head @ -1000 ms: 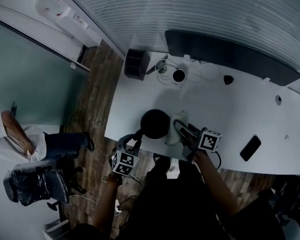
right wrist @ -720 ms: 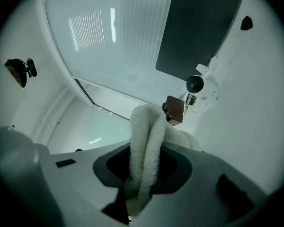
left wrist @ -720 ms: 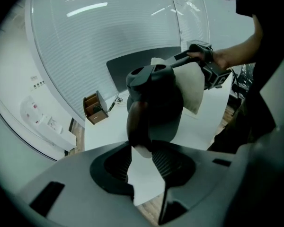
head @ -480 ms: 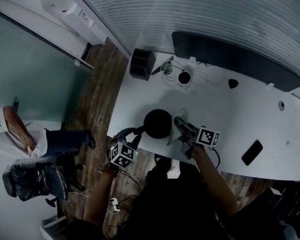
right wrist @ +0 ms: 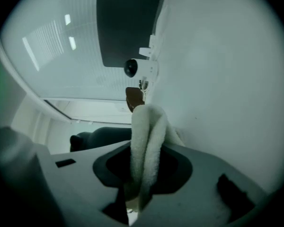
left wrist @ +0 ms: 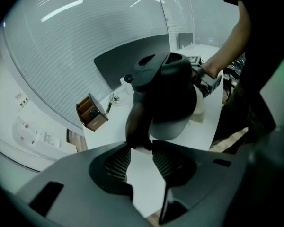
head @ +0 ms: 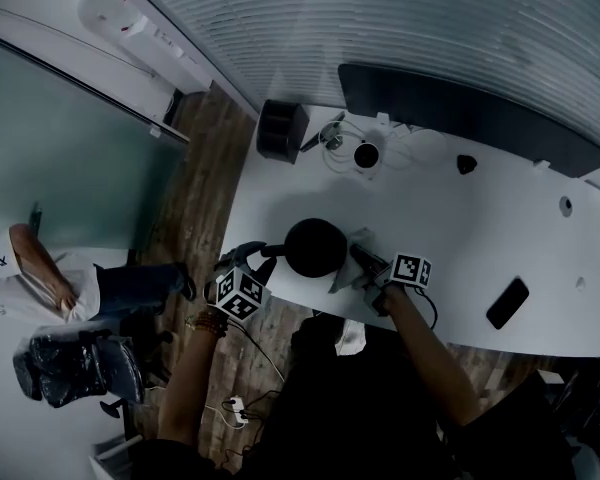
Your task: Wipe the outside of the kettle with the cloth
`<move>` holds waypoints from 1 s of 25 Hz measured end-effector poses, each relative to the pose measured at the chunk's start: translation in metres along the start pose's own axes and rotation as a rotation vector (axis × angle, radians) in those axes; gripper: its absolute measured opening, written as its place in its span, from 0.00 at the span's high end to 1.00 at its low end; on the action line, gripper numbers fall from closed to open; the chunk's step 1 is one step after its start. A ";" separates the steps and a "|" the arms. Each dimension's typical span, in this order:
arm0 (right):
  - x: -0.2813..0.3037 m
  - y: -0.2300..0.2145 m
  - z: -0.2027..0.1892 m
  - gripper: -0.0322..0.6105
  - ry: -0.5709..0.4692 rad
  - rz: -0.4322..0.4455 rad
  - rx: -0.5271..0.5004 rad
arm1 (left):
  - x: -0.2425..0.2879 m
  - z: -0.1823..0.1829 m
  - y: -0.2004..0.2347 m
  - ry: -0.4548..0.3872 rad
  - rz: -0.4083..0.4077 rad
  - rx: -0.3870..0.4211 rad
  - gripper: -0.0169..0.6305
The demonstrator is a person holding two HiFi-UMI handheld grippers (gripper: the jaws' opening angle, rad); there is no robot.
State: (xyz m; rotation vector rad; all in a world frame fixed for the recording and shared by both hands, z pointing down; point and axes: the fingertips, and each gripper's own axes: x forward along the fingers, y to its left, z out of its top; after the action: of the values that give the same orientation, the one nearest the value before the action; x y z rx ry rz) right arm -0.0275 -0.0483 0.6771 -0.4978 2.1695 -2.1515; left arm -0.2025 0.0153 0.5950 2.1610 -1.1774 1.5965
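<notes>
The black kettle stands near the white table's front edge, its handle pointing left. In the left gripper view the kettle fills the middle. The lower end of its handle lies right at the tips of my left gripper. That gripper's jaws are opening and I see no firm pinch. My left gripper is left of the kettle. My right gripper is at the kettle's right side, shut on the pale cloth. The folded cloth stands up between its jaws, with the kettle dark behind.
A dark monitor lies along the table's back. A wooden organiser and a small white camera with cables sit at the back left. A black phone lies at the right. A seated person is on the floor side, left.
My left gripper has slid left along the handle, away from the kettle body. My right gripper has sunk lower beside the kettle with the cloth still in it.
</notes>
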 end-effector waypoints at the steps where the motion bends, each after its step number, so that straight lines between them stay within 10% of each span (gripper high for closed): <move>1: -0.008 0.014 0.006 0.81 -0.010 0.030 -0.039 | 0.001 0.002 0.002 -0.001 -0.006 0.016 0.77; 5: -0.041 0.098 0.043 0.81 -0.083 0.195 -0.206 | 0.005 0.008 0.015 -0.025 -0.032 0.087 0.77; 10: -0.006 0.152 0.021 0.81 0.149 0.294 -0.372 | 0.015 0.014 0.024 -0.063 -0.082 0.222 0.77; 15: 0.001 0.147 0.004 0.81 0.215 0.282 -0.347 | 0.025 0.029 0.035 -0.058 -0.119 0.373 0.76; 25: -0.002 0.088 0.020 0.81 -0.015 0.227 -0.186 | 0.030 0.036 0.040 -0.041 -0.161 0.472 0.76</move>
State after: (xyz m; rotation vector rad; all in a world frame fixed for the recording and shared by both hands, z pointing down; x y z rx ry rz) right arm -0.0370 -0.0686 0.5900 -0.2589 2.3036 -1.8373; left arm -0.2020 -0.0462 0.5962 2.4977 -0.6561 1.9111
